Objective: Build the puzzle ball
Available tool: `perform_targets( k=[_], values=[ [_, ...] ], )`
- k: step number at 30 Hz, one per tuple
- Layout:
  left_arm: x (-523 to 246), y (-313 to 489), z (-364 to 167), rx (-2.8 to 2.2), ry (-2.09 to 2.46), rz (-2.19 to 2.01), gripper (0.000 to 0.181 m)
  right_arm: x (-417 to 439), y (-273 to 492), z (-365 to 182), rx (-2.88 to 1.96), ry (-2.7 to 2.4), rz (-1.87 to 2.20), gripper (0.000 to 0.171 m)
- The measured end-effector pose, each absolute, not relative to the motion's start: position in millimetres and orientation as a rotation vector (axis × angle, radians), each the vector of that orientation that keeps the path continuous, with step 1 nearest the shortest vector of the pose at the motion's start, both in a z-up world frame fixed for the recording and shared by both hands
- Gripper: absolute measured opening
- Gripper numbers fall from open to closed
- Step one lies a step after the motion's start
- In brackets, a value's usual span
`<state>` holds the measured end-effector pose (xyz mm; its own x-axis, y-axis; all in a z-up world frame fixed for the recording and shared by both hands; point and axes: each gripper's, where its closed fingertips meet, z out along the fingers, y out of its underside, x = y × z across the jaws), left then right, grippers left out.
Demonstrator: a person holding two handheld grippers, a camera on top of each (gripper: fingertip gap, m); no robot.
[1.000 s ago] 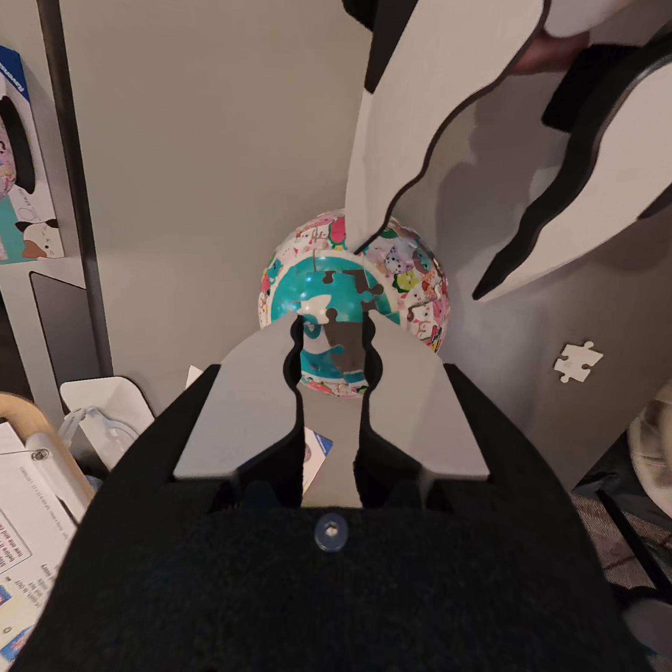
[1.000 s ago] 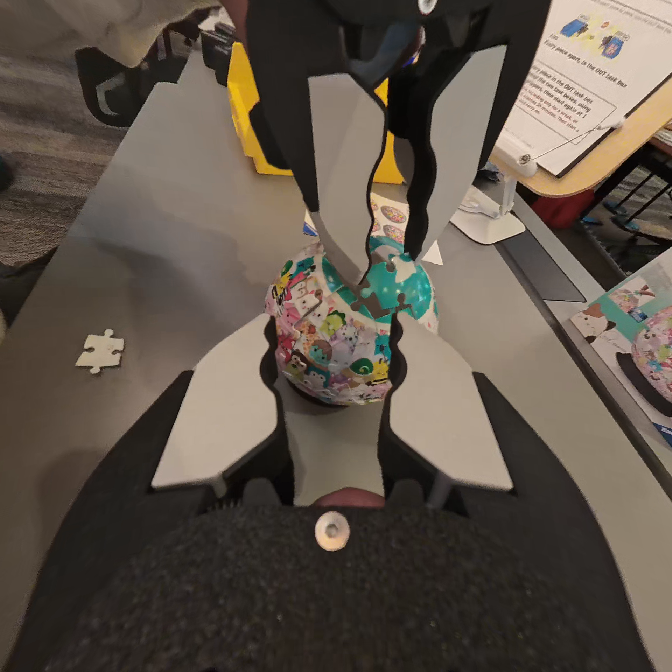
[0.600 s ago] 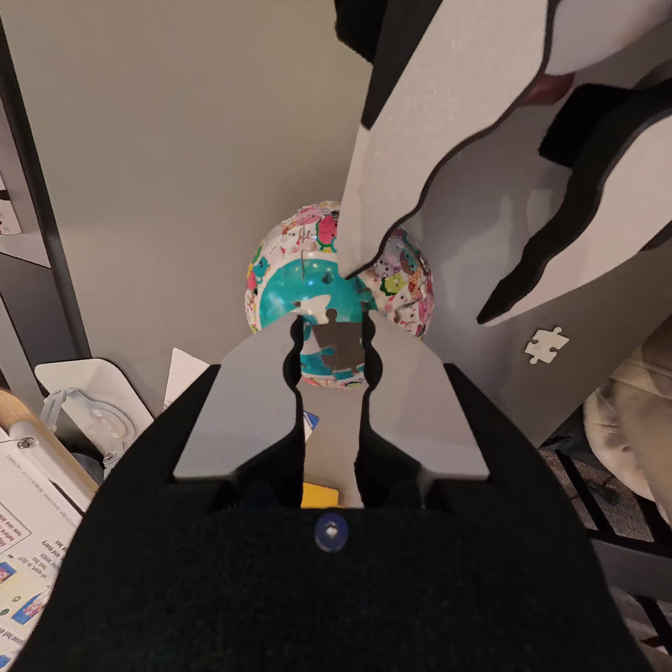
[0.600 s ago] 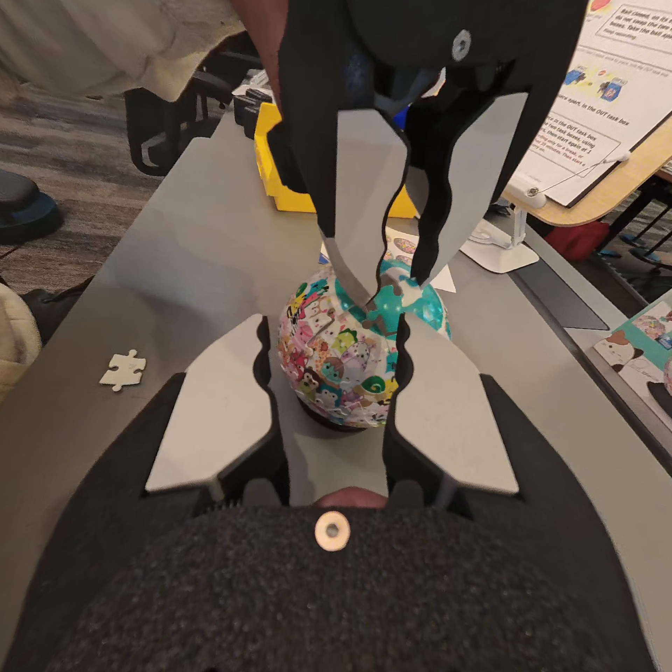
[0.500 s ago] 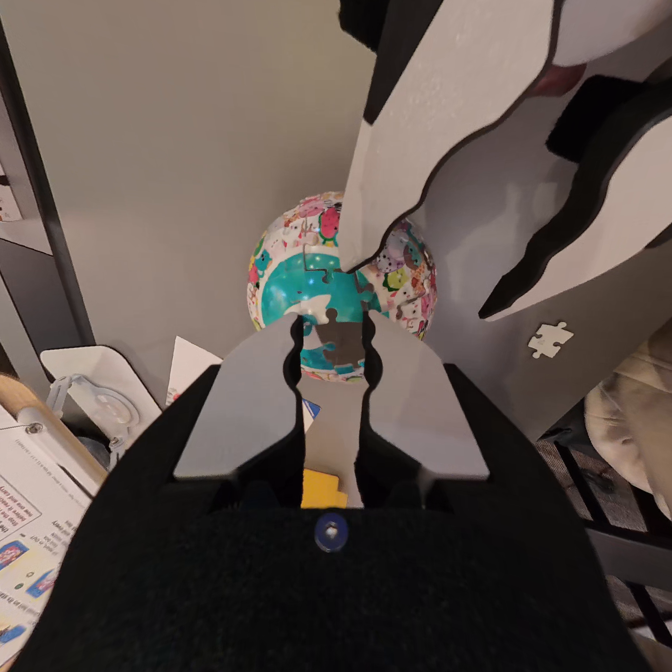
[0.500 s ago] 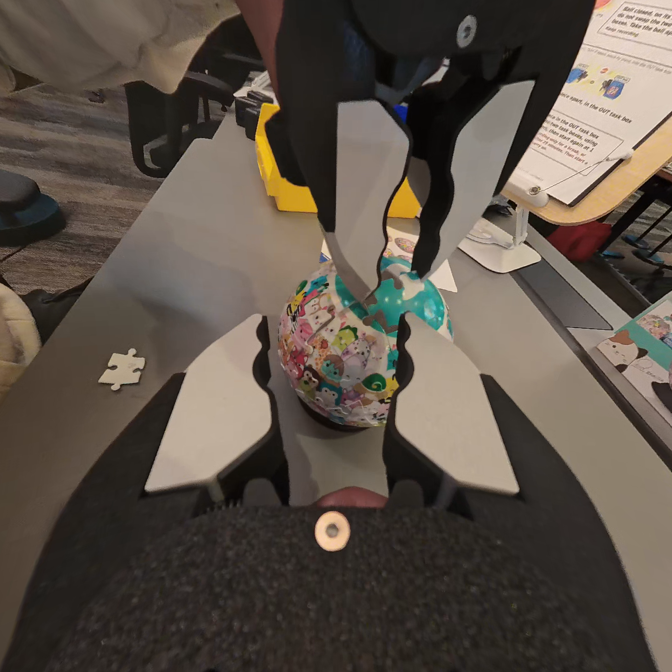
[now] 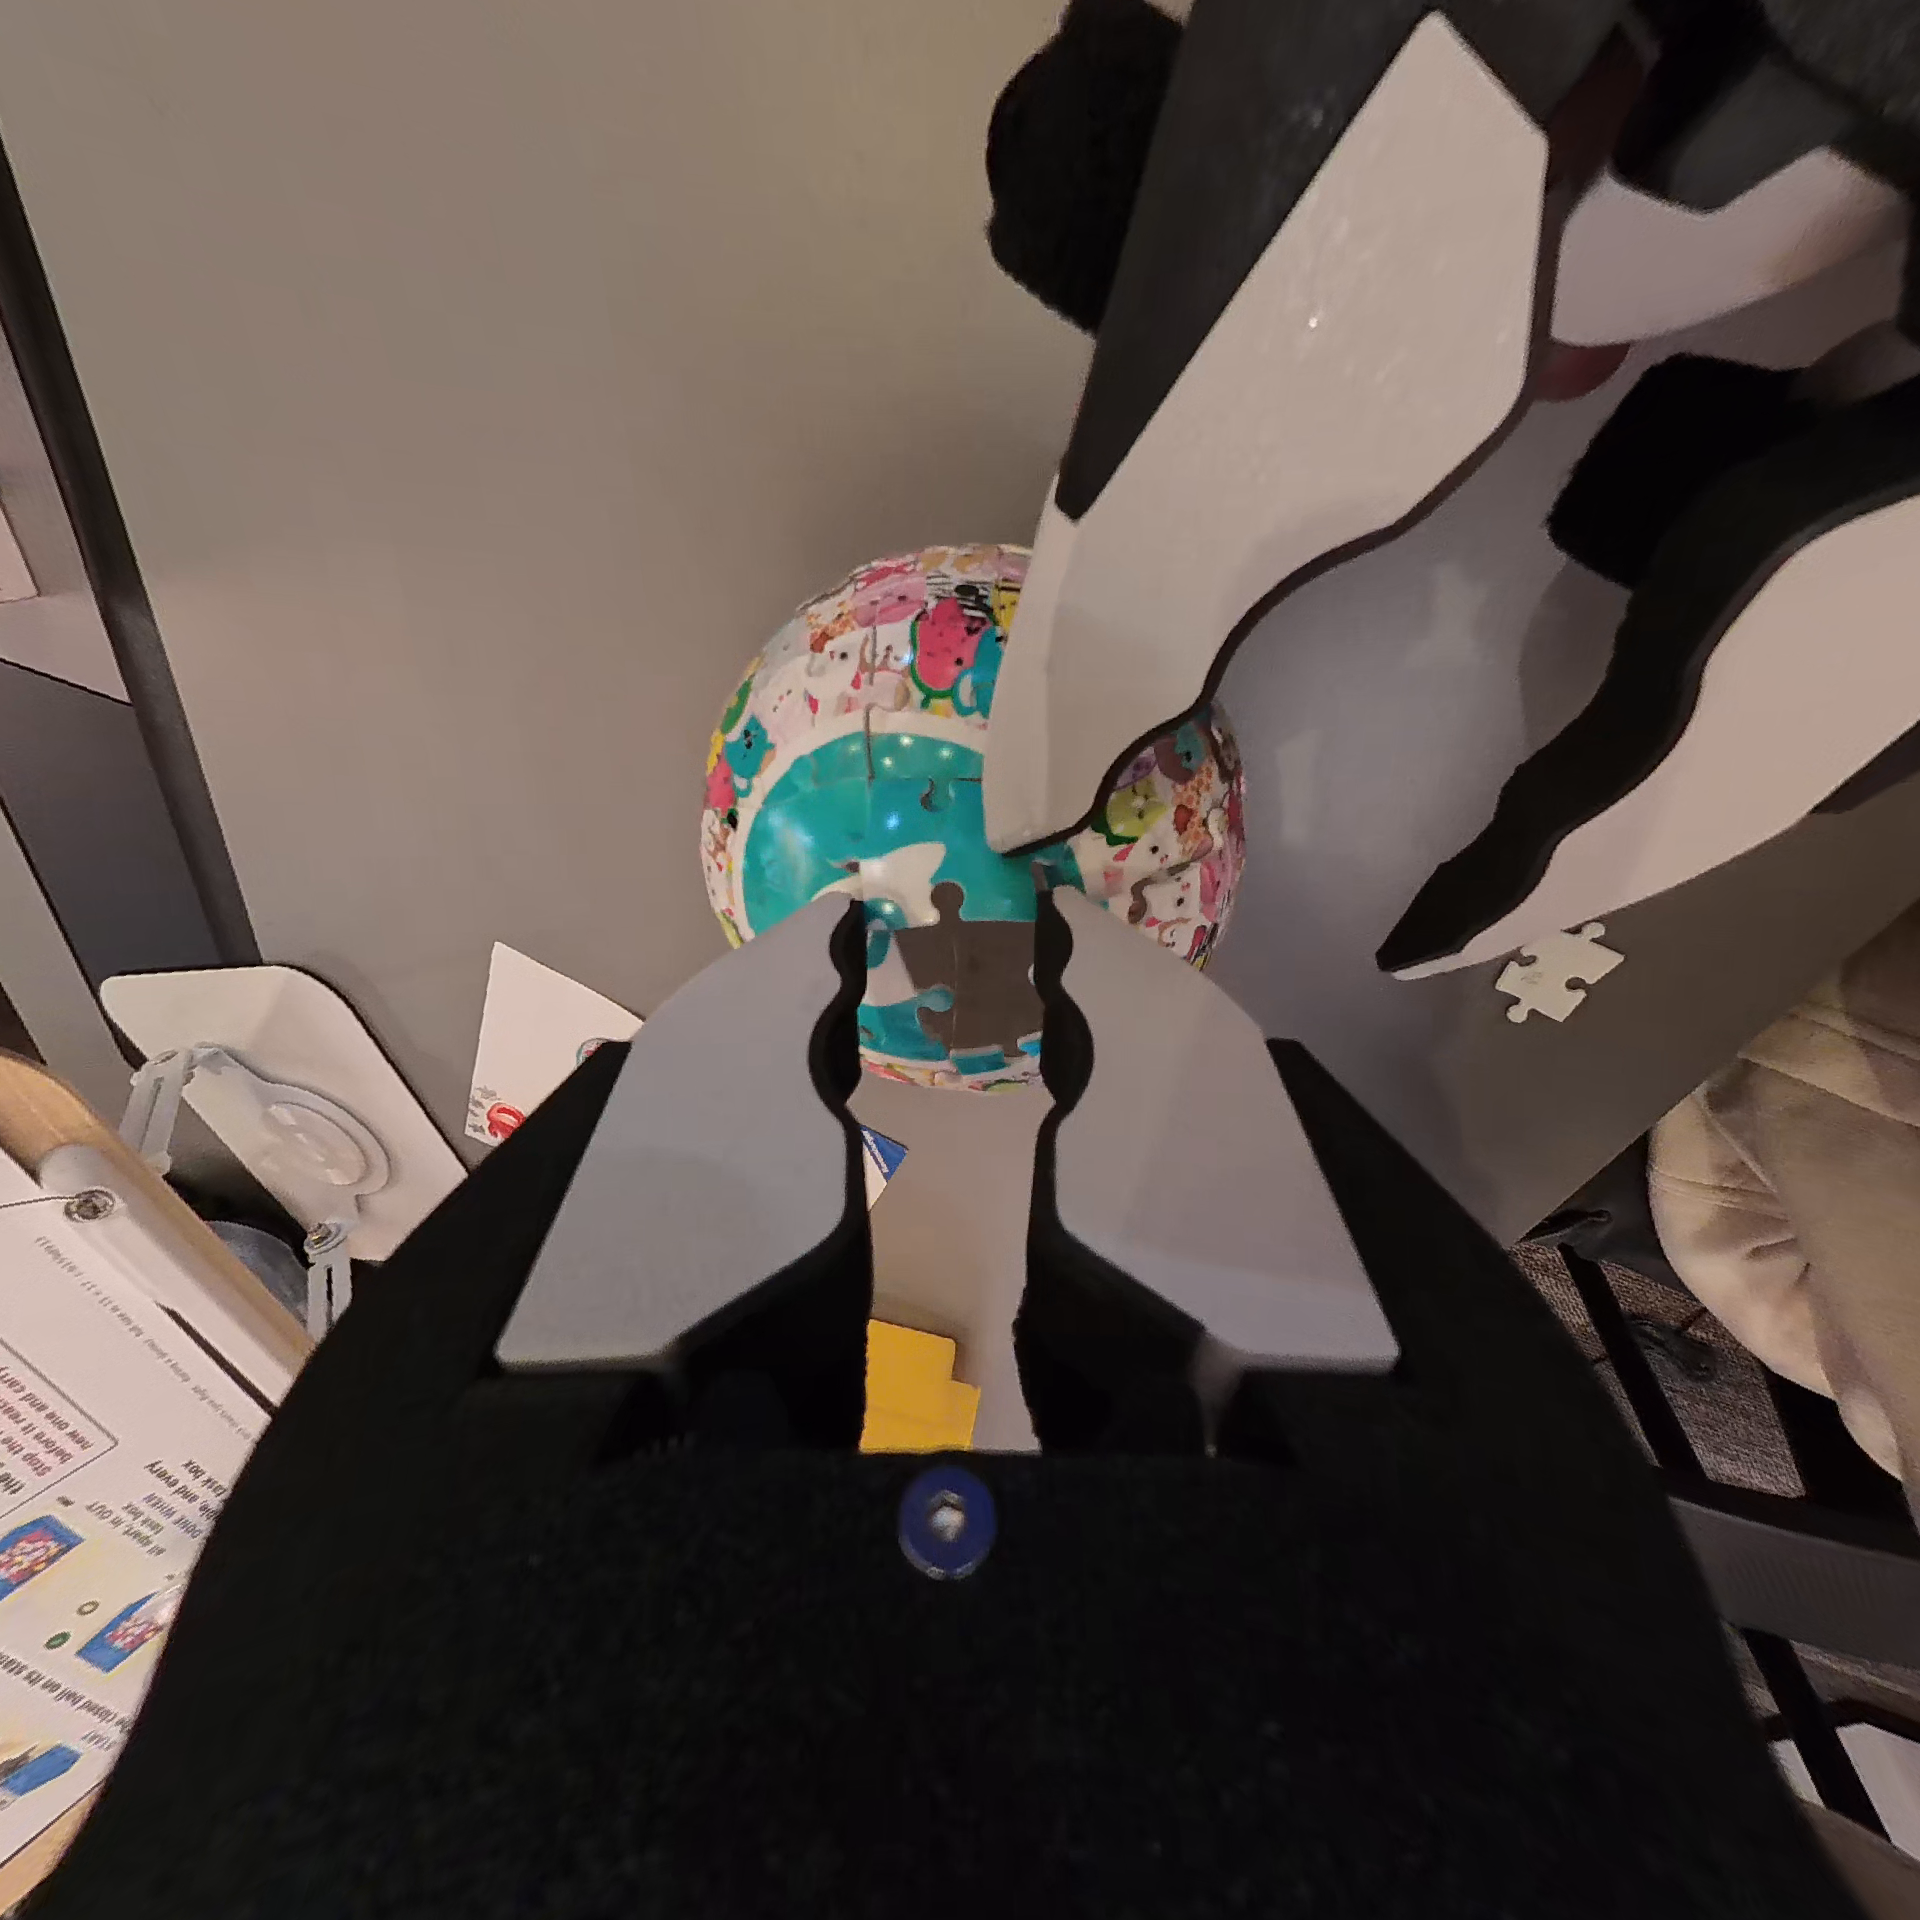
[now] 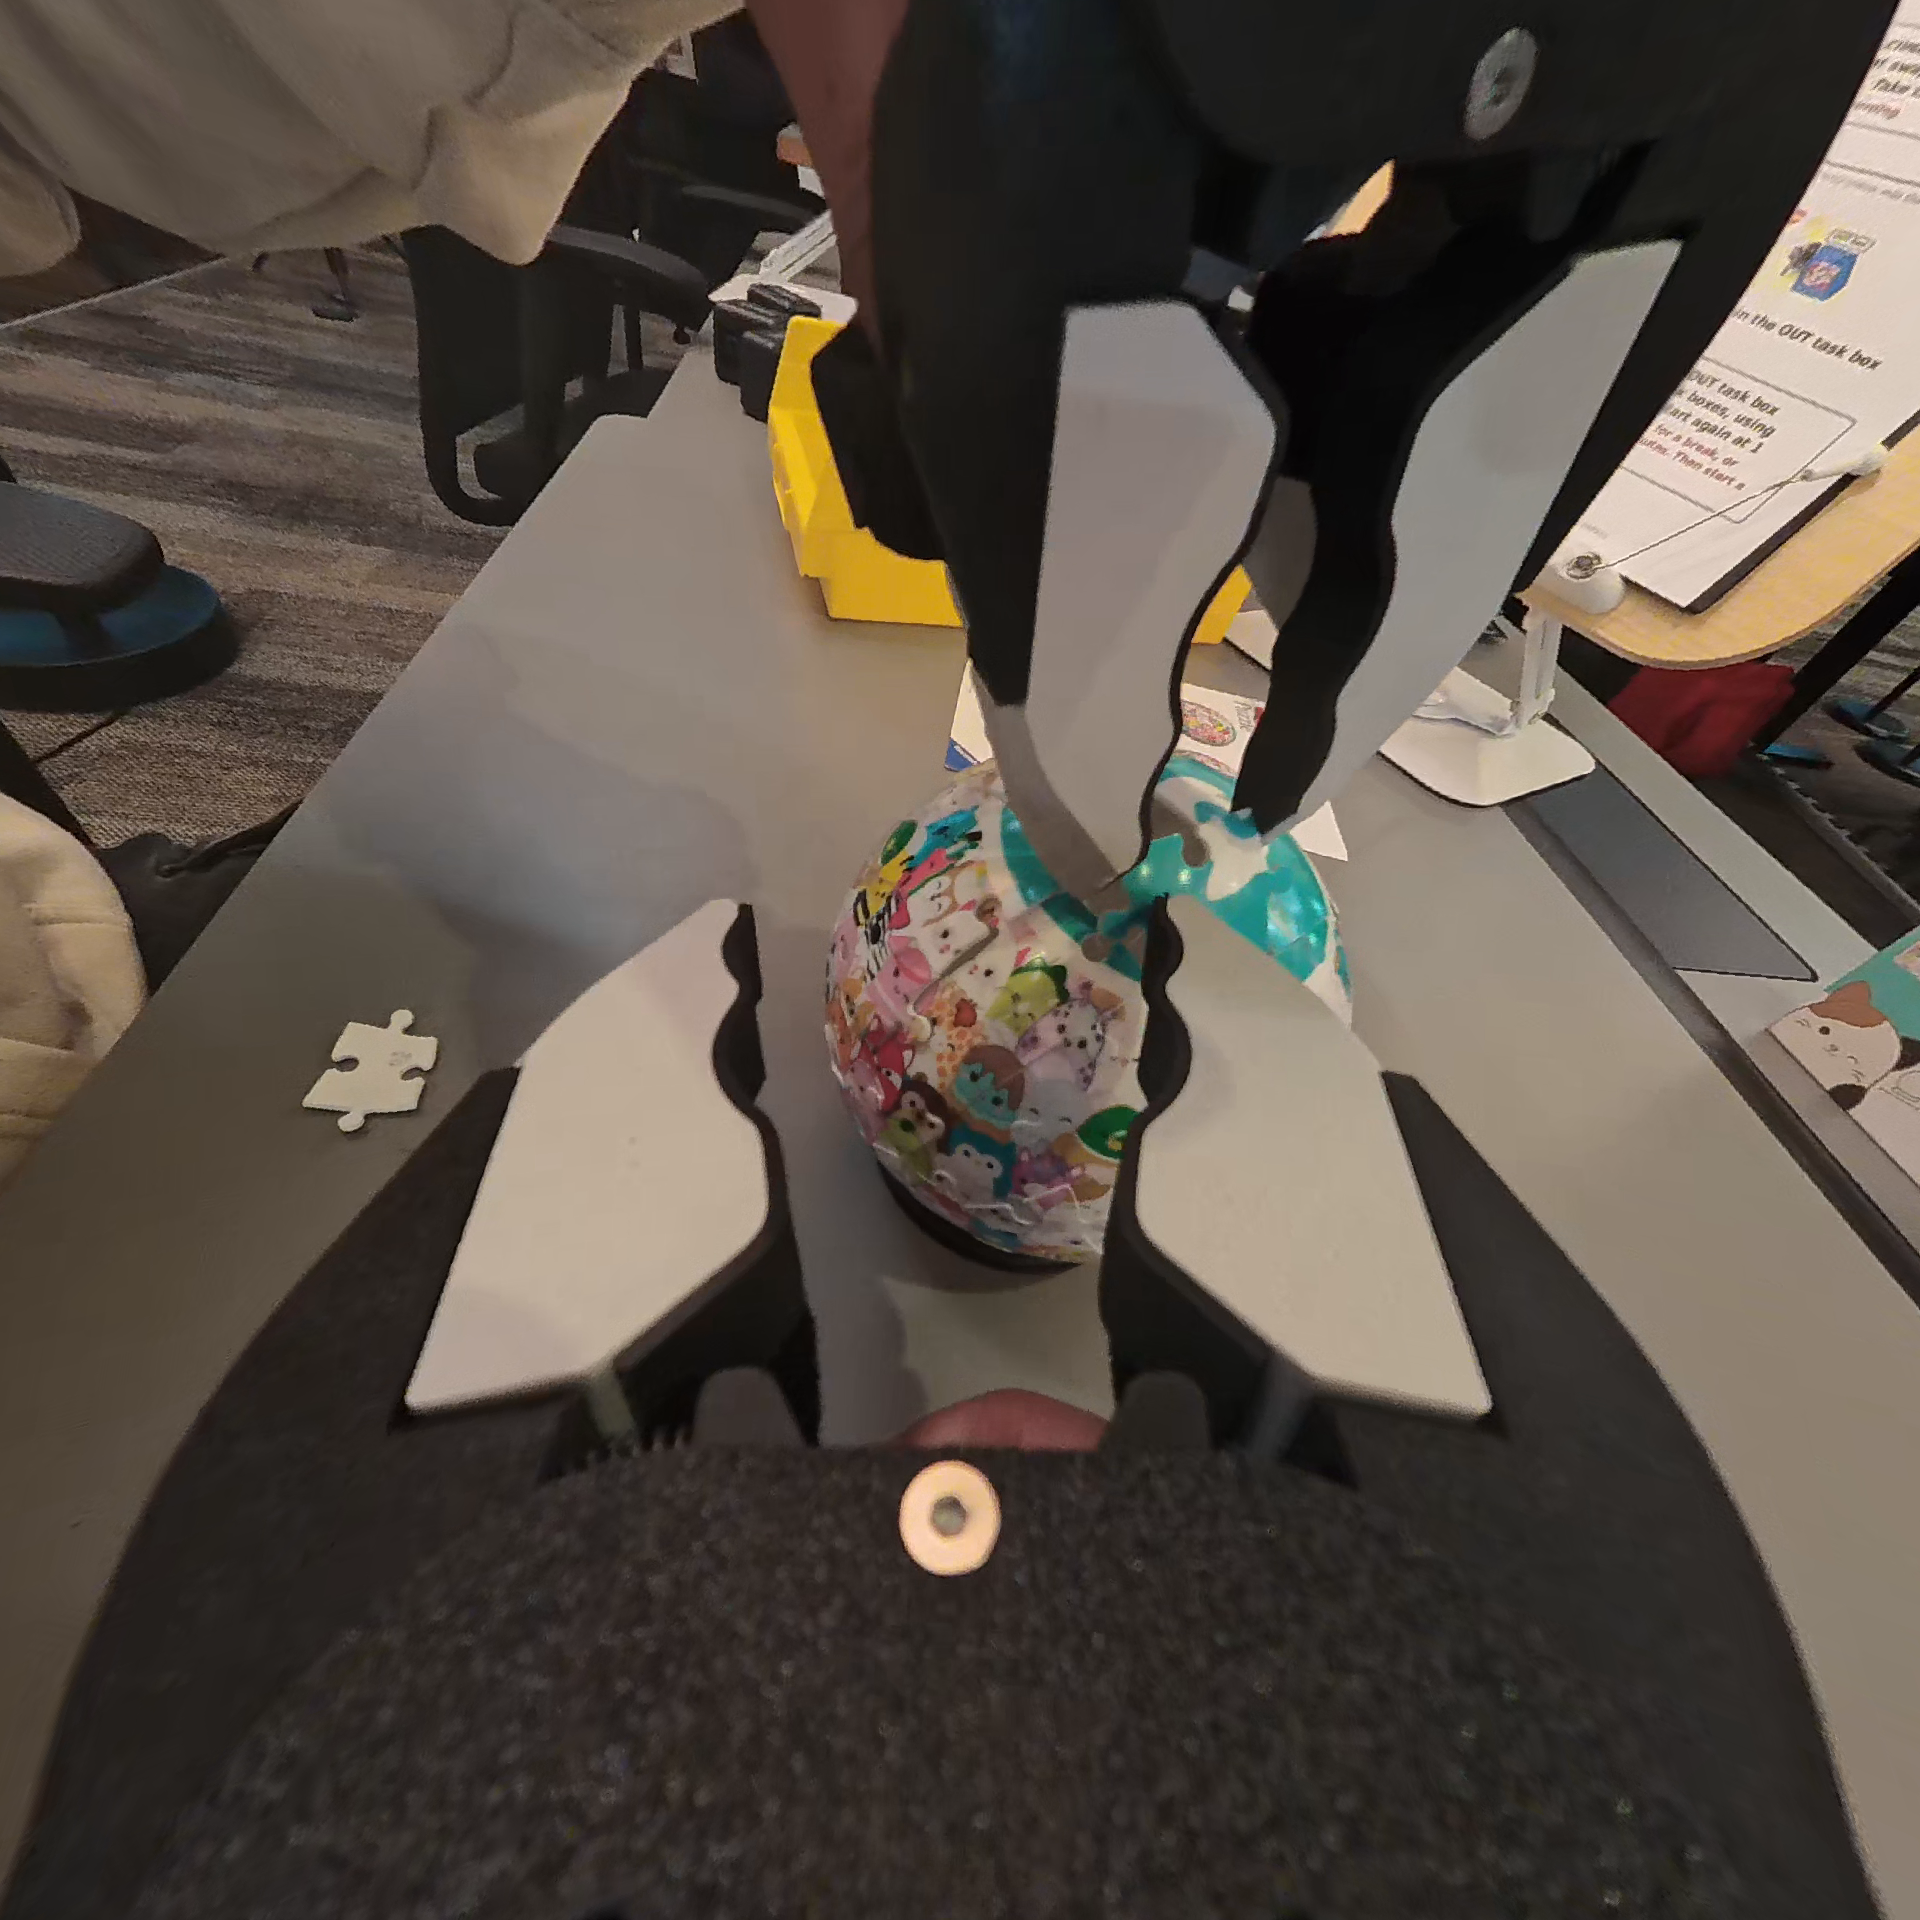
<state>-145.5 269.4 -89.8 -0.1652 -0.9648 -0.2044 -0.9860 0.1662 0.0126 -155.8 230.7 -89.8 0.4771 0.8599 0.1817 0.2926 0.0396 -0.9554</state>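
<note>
Both views are being lit softly and warmly from overhead. Soft shadows are being cast on the grey table (image 8: 582, 665) behind the puzzle ball (image 8: 997, 1049) and beneath it. Small highlights are being reflected off its teal patch (image 7: 831, 821). Straight edges are being bowed towards the frame borders, and the near black gripper bodies are being rendered slightly soft.

Both wrist cameras look down, close, from opposite sides onto the same puzzle ball (image 7: 831, 821) (image 8: 987, 1049).
</note>
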Motion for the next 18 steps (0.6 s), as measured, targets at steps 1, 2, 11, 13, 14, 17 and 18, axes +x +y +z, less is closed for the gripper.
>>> perform_targets(
  k=[1,2,11,13,14,17,18],
  values=[
    [-145.6,269.4,-89.8,-1.925,2.280,0.215,0.030,-155.6,230.9,-89.8,-1.518,-1.047,0.591,0.070],
    [-145.5,269.4,-89.9,-1.924,2.277,0.216,0.030,-155.5,231.0,-89.8,-1.517,-1.044,0.593,0.070],
    [-145.6,268.2,-89.7,-1.905,2.284,0.221,0.031,-152.3,232.6,-91.9,-1.529,-1.037,0.597,0.070],
    [-146.5,268.1,-89.4,-1.903,2.287,0.226,0.031,-152.1,233.0,-92.2,-1.531,-1.034,0.603,0.070],
    [-146.7,268.0,-89.2,-1.903,2.286,0.225,0.030,-152.1,233.3,-92.5,-1.531,-1.033,0.603,0.070],
    [-146.9,268.2,-89.2,-1.907,2.282,0.226,0.030,-152.1,233.6,-92.7,-1.533,-1.032,0.601,0.070],
    [-147.0,268.2,-89.2,-1.907,2.282,0.227,0.030,-151.8,233.7,-92.8,-1.533,-1.034,0.596,0.070]
  ],
)
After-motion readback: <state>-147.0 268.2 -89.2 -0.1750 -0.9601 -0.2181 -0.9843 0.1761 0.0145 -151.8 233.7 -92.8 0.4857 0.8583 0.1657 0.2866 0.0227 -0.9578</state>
